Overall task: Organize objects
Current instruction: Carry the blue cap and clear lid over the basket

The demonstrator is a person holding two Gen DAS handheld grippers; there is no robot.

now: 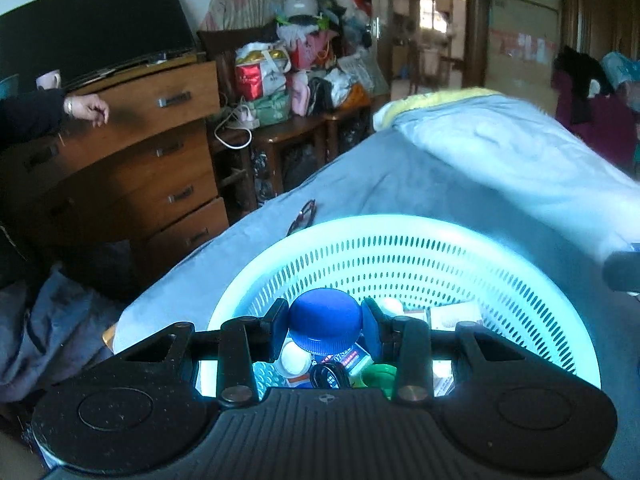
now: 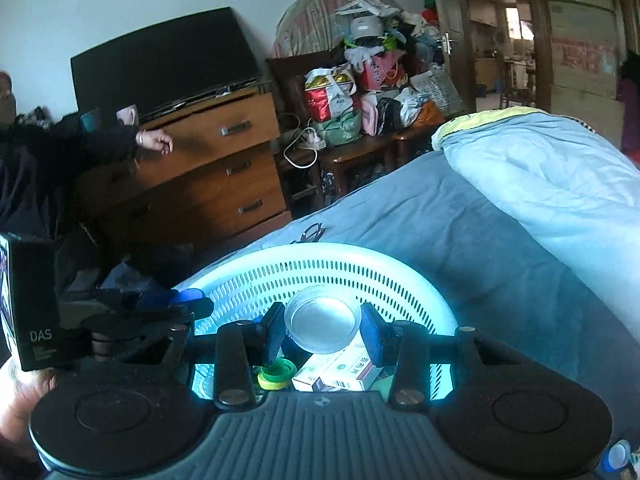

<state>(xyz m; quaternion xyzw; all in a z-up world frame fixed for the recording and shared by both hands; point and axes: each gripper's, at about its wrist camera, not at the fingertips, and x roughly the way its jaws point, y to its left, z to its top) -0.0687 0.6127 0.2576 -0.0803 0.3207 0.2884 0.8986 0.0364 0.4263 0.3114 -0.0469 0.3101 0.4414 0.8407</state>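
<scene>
A pale blue perforated basket (image 1: 400,248) (image 2: 320,260) rests on the bed and holds medicine boxes (image 2: 344,368), a green cap (image 2: 276,374) and small lids. Over it, my left gripper (image 1: 325,322) is shut on a blue bottle cap (image 1: 324,320). My right gripper (image 2: 322,326) is shut on a round clear lid (image 2: 322,320), also above the basket. The left gripper's arm with its blue pads (image 2: 188,296) shows at the basket's left rim in the right wrist view.
A blue bedsheet (image 1: 400,184) with a folded quilt (image 1: 500,140) lies beyond the basket; glasses (image 1: 302,216) lie on it. A wooden dresser (image 1: 160,152) stands left, with a person's hand (image 1: 90,108) near it. Bags are piled (image 1: 304,60) at the back. A black box (image 2: 32,300) sits at left.
</scene>
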